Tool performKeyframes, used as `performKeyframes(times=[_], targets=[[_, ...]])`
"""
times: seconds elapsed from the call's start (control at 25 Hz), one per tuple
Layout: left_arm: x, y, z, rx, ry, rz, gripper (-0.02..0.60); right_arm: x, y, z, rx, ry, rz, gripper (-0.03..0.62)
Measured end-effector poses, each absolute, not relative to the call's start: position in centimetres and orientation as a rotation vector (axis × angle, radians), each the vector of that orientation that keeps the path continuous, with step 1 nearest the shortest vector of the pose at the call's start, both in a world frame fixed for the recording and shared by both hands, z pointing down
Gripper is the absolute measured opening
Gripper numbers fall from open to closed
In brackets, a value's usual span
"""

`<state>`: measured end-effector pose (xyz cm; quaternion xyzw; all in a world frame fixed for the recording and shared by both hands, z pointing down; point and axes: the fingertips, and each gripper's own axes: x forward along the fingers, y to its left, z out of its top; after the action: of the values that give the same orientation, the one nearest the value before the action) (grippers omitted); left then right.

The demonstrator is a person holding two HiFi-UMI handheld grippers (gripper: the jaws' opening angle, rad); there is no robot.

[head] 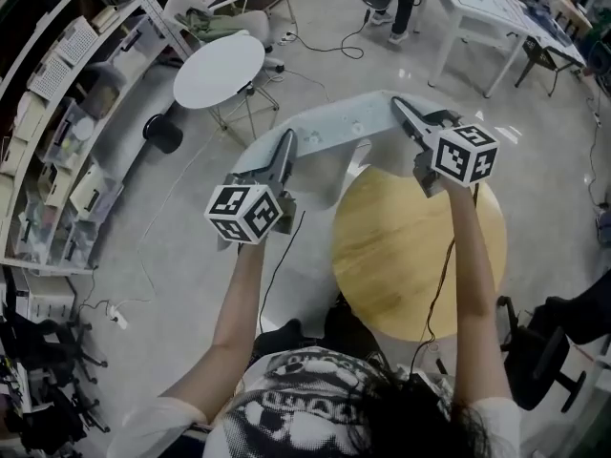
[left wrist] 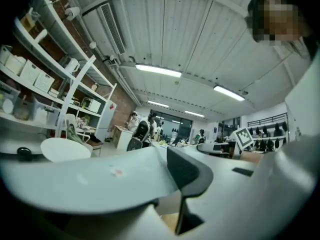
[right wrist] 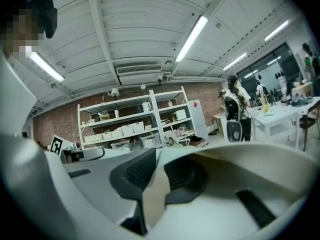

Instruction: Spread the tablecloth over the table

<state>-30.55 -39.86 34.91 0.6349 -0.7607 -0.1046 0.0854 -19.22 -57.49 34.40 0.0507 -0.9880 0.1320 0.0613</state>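
A pale, see-through tablecloth (head: pixel 334 122) hangs stretched in the air between my two grippers, beyond the round wooden table (head: pixel 410 246). My left gripper (head: pixel 286 141) pinches its left end, and my right gripper (head: pixel 396 103) pinches its right end. In the left gripper view the cloth (left wrist: pixel 100 179) lies across one jaw and runs in against the dark pad (left wrist: pixel 187 171) of the left gripper (left wrist: pixel 167 171). The right gripper view has a strip of cloth (right wrist: pixel 155 194) squeezed between the two ribbed pads (right wrist: pixel 140 171) of the right gripper (right wrist: pixel 157 176). The tabletop is bare wood.
A small white round table (head: pixel 220 70) stands behind the cloth to the left, with a black stool (head: pixel 164 134) beside it. Shelving (head: pixel 57 113) lines the left wall. A white rectangular table (head: pixel 477 8) is at the far right, a black chair (head: pixel 549 351) at my right, and cables cross the floor.
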Motion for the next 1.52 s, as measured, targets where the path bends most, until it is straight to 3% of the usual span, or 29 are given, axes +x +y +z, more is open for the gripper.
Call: performKeyframes(times=[0.28, 0.64, 1.0, 1.52], targets=[[-26.1, -50.1, 34.5, 2.023, -2.119, -0.308, 0.08, -13.5, -66.6, 33.5, 0.351, -2.96, 0.336, 0.051], [-16.8, -58.4, 34.8, 2.214, -1.801, -0.306, 0.083, -0.6, -71.0, 31.7, 0.672, -2.896, 0.225, 0.054], [-8.0, -57.9, 37.7, 2.356, -1.515, -0.176, 0.083, 10.8, -66.0, 34.5, 0.935, -2.801, 0.318, 0.057], [-7.5, -47.8, 40.5, 2.367, -1.319, -0.087, 0.083, 13.4, -51.4, 39.0, 1.23, -2.8, 0.659, 0.055]])
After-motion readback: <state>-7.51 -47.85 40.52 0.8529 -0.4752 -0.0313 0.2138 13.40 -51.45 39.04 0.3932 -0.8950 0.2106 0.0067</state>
